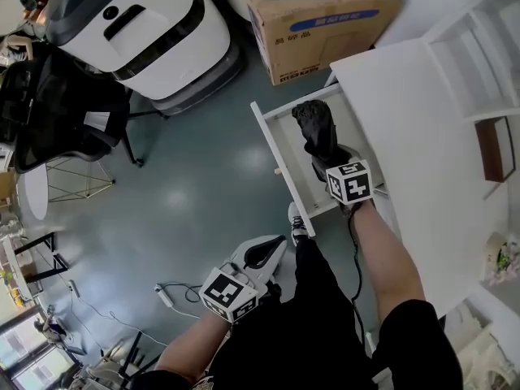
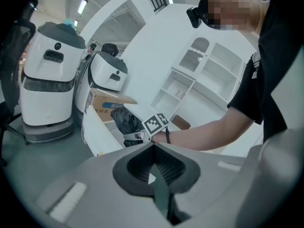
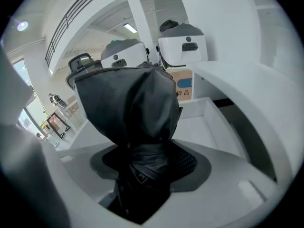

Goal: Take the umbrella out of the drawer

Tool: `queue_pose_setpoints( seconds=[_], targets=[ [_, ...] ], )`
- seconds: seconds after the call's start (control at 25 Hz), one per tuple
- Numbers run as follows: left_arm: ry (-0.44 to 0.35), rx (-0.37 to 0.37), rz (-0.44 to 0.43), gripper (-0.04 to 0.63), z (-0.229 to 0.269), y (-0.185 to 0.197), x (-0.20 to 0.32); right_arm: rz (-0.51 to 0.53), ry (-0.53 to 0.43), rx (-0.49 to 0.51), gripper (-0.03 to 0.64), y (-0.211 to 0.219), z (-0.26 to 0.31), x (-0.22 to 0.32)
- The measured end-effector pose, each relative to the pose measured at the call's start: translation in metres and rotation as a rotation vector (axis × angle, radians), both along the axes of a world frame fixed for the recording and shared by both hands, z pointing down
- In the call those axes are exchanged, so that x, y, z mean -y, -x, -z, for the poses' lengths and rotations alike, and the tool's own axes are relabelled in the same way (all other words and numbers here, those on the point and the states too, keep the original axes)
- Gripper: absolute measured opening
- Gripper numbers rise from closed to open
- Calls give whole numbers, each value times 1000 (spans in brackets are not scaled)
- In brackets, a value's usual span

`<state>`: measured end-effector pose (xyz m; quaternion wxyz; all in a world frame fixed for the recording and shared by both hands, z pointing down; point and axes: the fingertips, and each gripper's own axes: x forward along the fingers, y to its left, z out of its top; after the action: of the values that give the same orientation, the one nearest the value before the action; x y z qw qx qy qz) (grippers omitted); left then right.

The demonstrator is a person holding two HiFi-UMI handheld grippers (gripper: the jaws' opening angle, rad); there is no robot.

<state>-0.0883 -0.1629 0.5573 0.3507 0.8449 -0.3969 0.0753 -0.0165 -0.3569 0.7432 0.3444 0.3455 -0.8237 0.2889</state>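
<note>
A folded black umbrella (image 1: pixel 315 128) stands above the open white drawer (image 1: pixel 282 166) that juts from the white desk. My right gripper (image 1: pixel 327 154) is shut on its lower end and holds it up over the drawer. In the right gripper view the umbrella (image 3: pixel 130 113) fills the middle, pinched between the jaws, with the drawer's floor (image 3: pixel 199 132) behind it. My left gripper (image 1: pixel 268 254) hangs low by the person's leg, away from the drawer, its jaws shut on nothing. In the left gripper view the umbrella (image 2: pixel 124 121) and drawer front (image 2: pixel 92 129) lie ahead.
A cardboard box (image 1: pixel 321 23) stands on the floor beyond the drawer. Two white machines (image 1: pixel 142 27) stand at the back left. A black chair (image 1: pixel 57 108) is at the left. White shelves (image 1: pixel 479 55) sit on the desk (image 1: pixel 422 153). Cables lie on the floor (image 1: pixel 175 295).
</note>
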Motion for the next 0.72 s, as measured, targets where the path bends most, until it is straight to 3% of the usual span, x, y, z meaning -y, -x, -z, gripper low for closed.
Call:
queue_pose_setpoints(
  seconds=[0.32,0.72],
  targets=[
    [-72,13,-35,0,31,16,-25,-146,-110,151,281,-1,88,-15],
    [-173,40,-65,0,79,37,-79,-248,-234,299,281,-6,197,-83]
  ],
)
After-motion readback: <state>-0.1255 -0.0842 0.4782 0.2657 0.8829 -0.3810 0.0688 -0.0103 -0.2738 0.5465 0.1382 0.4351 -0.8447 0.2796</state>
